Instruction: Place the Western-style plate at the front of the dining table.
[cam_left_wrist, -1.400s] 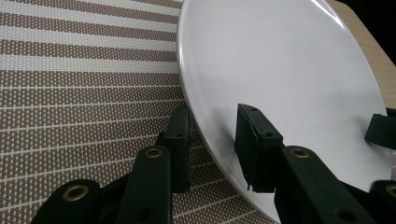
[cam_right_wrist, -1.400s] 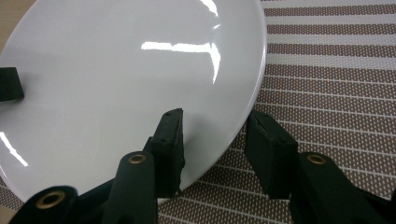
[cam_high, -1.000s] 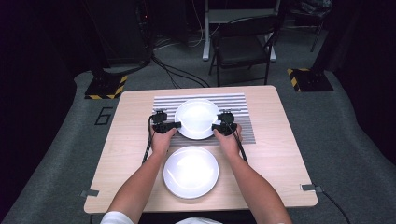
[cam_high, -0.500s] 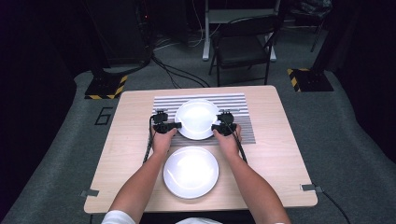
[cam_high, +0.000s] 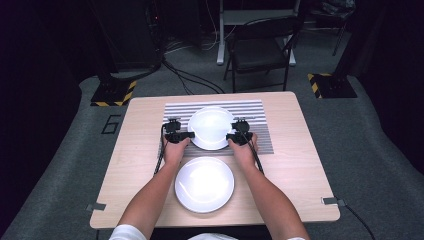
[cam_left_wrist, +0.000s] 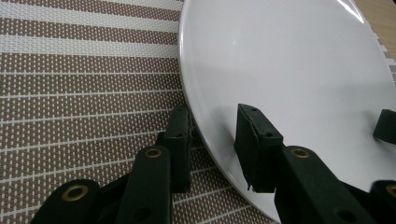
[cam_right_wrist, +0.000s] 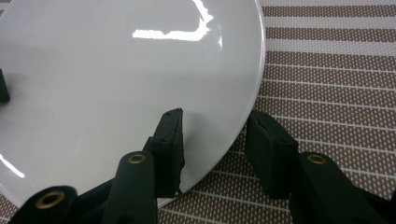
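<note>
Both grippers gripping far plate (cam_high: 210, 126) sitting on striped mat (cam_high: 252, 109), left gripper (cam_high: 186, 135) jaws clamping its left rim, right gripper (cam_high: 231, 136) jaws clamping its right rim, near plate (cam_high: 204, 184) lying on table (cam_high: 295, 165) between the forearms

The far plate (cam_high: 210, 126) is glossy, smooth white ceramic-looking ware, as is the near plate (cam_high: 204, 183). The striped placemat (cam_high: 260, 125) is a rough woven mesh. The table (cam_high: 300, 165) is matt pale wood.
</note>
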